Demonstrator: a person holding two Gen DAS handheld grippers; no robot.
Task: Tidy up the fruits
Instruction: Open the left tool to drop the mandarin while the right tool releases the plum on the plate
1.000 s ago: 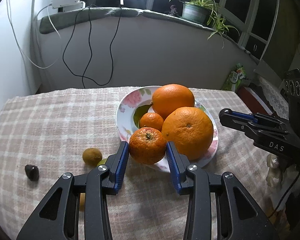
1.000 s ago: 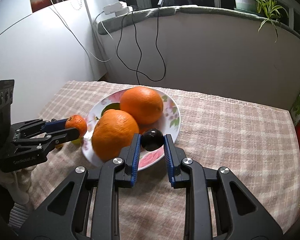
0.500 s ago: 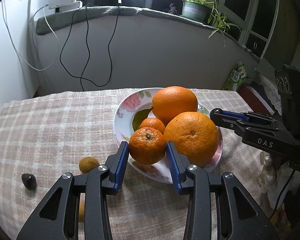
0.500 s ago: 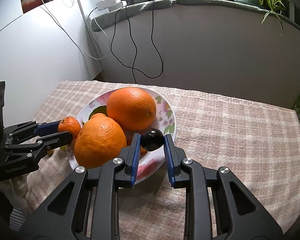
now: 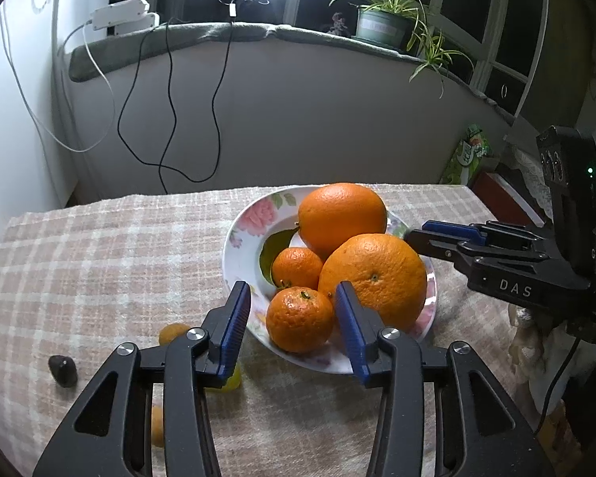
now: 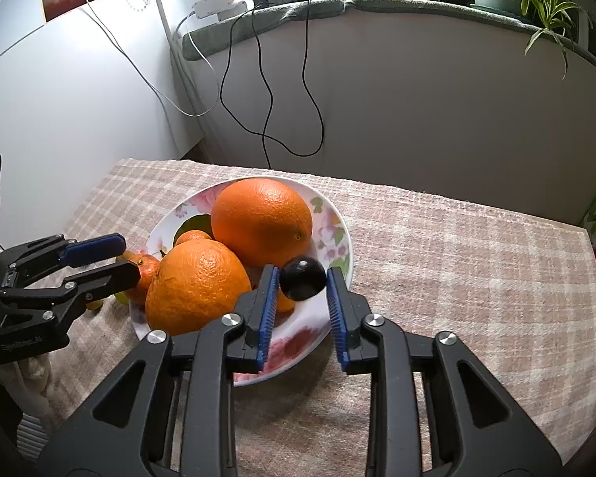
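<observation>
A floral plate (image 5: 242, 238) holds two big oranges (image 5: 373, 278) and a small mandarin (image 5: 297, 267). My left gripper (image 5: 292, 318) is open; a mandarin (image 5: 300, 319) rests on the plate's near rim between its jaws, with gaps on both sides. My right gripper (image 6: 301, 283) is over the plate's right side (image 6: 337, 234); its jaws have parted slightly around a dark round plum (image 6: 302, 278), which still sits between the tips. In the right wrist view the left gripper (image 6: 119, 256) stands at the plate's left.
On the checked tablecloth (image 5: 99, 258) left of the plate lie a small dark fruit (image 5: 62, 369), a small orange-yellow fruit (image 5: 171, 332) and a yellow-green one (image 5: 230, 381) under my left fingers. A wall with hanging cables stands behind the table.
My left jaws have opened and released the mandarin onto the plate's rim. My right jaws have widened around the plum. Both grippers moved over the plate.
</observation>
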